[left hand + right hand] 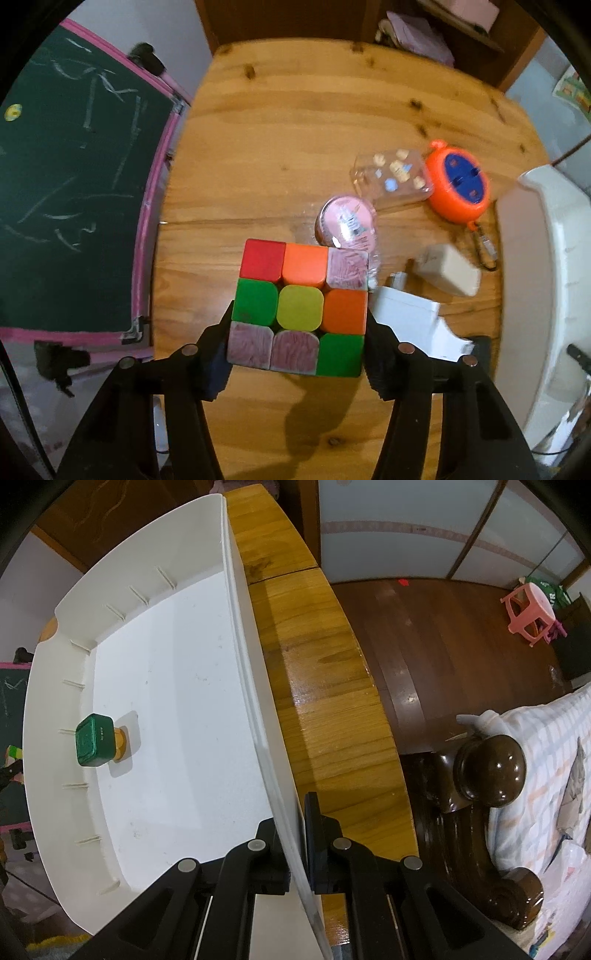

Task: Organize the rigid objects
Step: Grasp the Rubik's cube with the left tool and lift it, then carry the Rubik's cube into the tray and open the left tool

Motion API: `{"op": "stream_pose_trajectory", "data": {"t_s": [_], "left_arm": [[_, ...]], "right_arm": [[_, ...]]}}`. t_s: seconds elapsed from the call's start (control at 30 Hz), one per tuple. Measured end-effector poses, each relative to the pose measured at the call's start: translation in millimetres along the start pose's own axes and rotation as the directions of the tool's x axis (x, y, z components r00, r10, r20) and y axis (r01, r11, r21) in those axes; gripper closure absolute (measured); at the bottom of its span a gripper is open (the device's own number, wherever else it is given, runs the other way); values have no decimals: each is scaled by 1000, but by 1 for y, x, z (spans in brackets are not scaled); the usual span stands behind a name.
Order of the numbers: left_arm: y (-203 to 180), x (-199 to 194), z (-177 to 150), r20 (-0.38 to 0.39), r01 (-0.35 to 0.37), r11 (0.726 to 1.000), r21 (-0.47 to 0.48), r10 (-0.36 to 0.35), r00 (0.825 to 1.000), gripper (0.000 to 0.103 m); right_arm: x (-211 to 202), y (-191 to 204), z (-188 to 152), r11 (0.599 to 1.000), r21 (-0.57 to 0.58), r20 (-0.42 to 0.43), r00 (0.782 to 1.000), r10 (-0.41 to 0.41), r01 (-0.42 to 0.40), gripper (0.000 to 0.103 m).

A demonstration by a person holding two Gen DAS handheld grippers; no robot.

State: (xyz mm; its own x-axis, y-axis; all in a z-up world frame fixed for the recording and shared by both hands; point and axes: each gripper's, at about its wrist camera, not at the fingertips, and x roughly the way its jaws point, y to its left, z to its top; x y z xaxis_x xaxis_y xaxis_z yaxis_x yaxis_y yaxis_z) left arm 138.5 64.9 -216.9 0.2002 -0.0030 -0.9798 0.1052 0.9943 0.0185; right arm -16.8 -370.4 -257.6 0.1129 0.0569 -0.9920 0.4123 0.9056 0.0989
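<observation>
Now our left gripper (297, 328) squeezes the cube (301, 308) and our right gripper (295, 849) pinches the bin (243, 657) wall, so a bump could drop the cube on the table (295, 129).

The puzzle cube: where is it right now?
In the left wrist view the puzzle cube is gripped between the left tongs above the wooden table, just left of a white charger.

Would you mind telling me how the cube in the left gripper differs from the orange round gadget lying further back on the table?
The Rubik's cube is boxy and multicoloured, with red, orange, green, yellow and scribbled pink tiles; the orange round gadget is disc-shaped, orange with a blue centre. The cube is clamped in the left gripper above the wooden table; the gadget lies on it, ungripped. Both are rigid plastic items.
</observation>
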Motion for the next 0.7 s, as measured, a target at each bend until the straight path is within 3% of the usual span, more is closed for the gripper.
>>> {"op": "stream_pose_trajectory", "data": {"t_s": [0.4, 0.7], "left_arm": [[-58, -124, -35, 133, 45, 999, -9, -44, 990, 44], [-140, -166, -52, 156, 137, 988, 75, -148, 977, 44]], "right_arm": [[5, -7, 4, 999, -7, -23, 998, 54, -54, 98], [6, -4, 6, 996, -69, -46, 998, 50, -53, 98]]}}
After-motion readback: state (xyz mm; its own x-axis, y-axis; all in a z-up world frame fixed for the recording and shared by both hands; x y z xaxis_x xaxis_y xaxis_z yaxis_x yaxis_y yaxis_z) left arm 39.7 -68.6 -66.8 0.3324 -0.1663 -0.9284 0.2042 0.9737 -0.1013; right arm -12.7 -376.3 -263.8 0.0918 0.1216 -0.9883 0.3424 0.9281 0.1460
